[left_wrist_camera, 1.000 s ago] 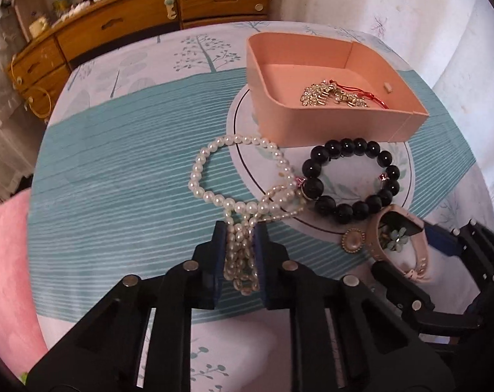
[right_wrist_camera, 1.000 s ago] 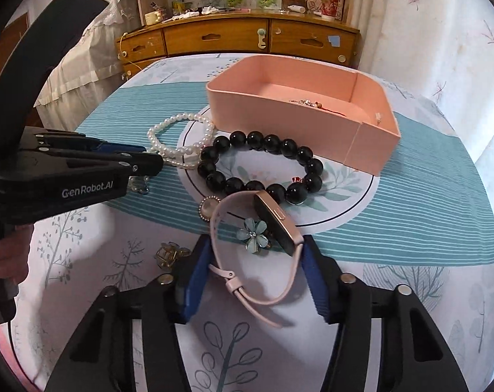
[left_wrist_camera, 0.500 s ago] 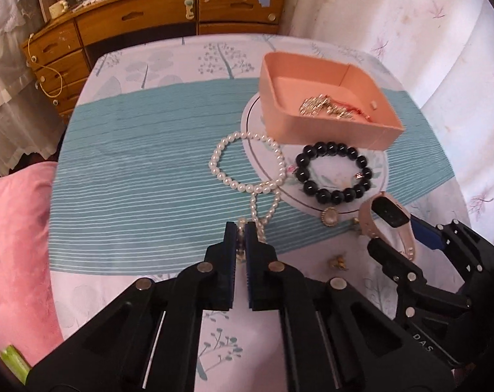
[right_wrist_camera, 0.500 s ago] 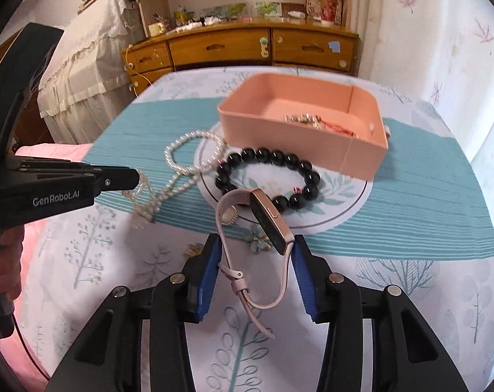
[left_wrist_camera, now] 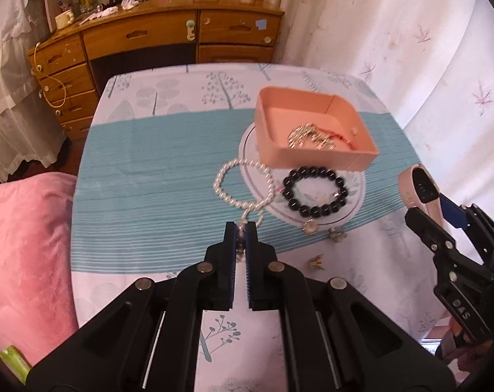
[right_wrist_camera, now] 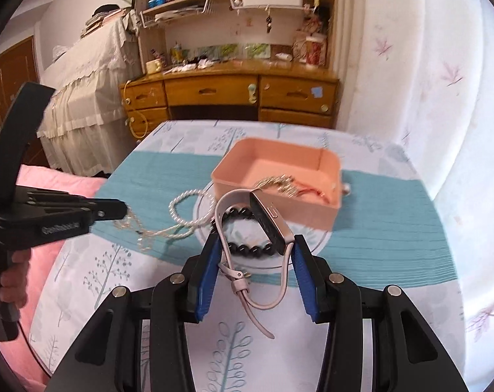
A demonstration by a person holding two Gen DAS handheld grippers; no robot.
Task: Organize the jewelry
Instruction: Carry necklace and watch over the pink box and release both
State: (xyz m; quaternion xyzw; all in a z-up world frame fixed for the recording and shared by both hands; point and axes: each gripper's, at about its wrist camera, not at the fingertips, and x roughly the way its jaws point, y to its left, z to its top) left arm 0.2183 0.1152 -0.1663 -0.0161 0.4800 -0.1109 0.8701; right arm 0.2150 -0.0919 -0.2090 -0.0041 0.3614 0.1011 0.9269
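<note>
My left gripper [left_wrist_camera: 241,228] is shut on the end of a white pearl necklace [left_wrist_camera: 237,189], lifting it so its loop trails onto the table; it also shows in the right wrist view [right_wrist_camera: 181,209]. My right gripper [right_wrist_camera: 255,251] is shut on a pink-strapped watch [right_wrist_camera: 269,225] and holds it above the table; the watch also shows in the left wrist view [left_wrist_camera: 420,189]. A pink box [left_wrist_camera: 312,130] holds a silver chain with a red cord [left_wrist_camera: 312,135]. A black bead bracelet [left_wrist_camera: 315,192] lies on the table in front of the box.
A small round charm [left_wrist_camera: 310,227] and two small earrings [left_wrist_camera: 336,234] [left_wrist_camera: 316,262] lie on the tablecloth near the bracelet. A pink cushion [left_wrist_camera: 21,254] is left of the table. A wooden dresser [left_wrist_camera: 155,45] stands behind it.
Both grippers have risen and pulled back from the table. The watch has come up off the cloth in the right gripper. The pearl necklace has been drawn up and stretched by the left gripper.
</note>
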